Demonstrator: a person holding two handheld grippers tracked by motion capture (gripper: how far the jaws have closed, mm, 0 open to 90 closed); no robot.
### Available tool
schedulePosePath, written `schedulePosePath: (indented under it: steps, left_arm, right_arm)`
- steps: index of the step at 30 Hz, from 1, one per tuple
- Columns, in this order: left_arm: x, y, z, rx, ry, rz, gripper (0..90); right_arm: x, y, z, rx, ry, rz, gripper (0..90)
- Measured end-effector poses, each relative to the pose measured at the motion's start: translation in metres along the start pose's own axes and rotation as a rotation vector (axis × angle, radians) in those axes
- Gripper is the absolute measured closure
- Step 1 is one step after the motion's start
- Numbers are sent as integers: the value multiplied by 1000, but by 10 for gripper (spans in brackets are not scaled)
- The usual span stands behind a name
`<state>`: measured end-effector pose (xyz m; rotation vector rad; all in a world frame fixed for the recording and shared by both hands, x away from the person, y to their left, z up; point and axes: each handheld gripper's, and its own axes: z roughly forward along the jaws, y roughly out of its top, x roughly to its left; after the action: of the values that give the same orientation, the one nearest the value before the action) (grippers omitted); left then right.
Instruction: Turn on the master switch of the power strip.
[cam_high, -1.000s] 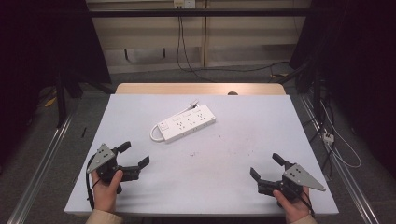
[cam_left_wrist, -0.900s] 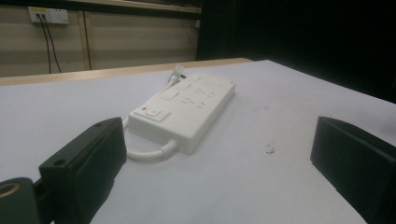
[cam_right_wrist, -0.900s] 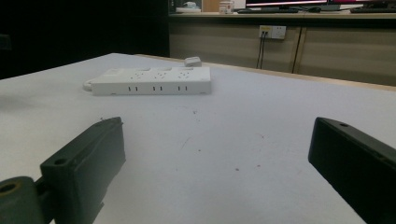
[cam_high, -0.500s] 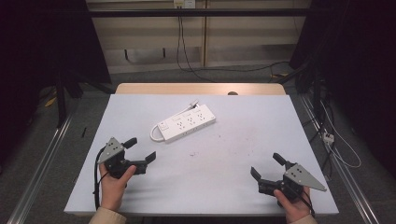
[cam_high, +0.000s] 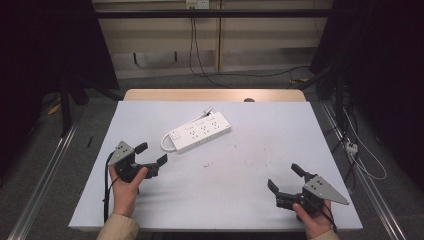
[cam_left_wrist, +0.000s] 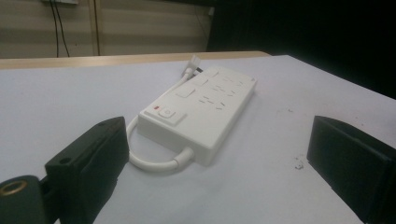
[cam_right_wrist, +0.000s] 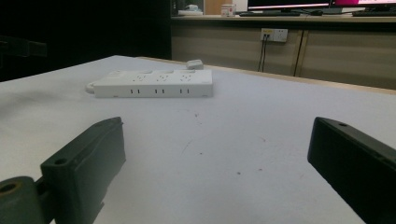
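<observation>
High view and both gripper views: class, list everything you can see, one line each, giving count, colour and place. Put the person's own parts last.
Power strip: one, white, on the far middle of the table, lying at a slant.
Cord: one, white, looping out of the power strip's near end beside its switch.
Plug: one, white, at the power strip's far end.
Table: one, pale grey top with small dark specks and a wooden far edge.
Wall cables: several, black, hanging behind the table.
Left gripper: one, black, jaws open, near the table's left, pointed at the power strip.
Right gripper: one, black, jaws open, near the right front edge.
Hands: two, one holding each gripper.
</observation>
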<state>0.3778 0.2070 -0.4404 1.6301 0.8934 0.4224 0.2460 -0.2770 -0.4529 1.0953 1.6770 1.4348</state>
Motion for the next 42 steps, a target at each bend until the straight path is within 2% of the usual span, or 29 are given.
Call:
schedulePosePath:
  steps: [28, 34, 42]
  left_arm:
    - [6, 12, 35, 4, 26, 42, 103]
    - [7, 14, 38, -3, 32, 32, 107]
    - [9, 16, 45, 22, 47, 34, 126]
  right_arm:
    - [0, 0, -1, -1, 2, -7, 34]
    - [0, 0, -1, -4, 0, -5, 34]
    - [0, 0, -1, -3, -1, -6, 34]
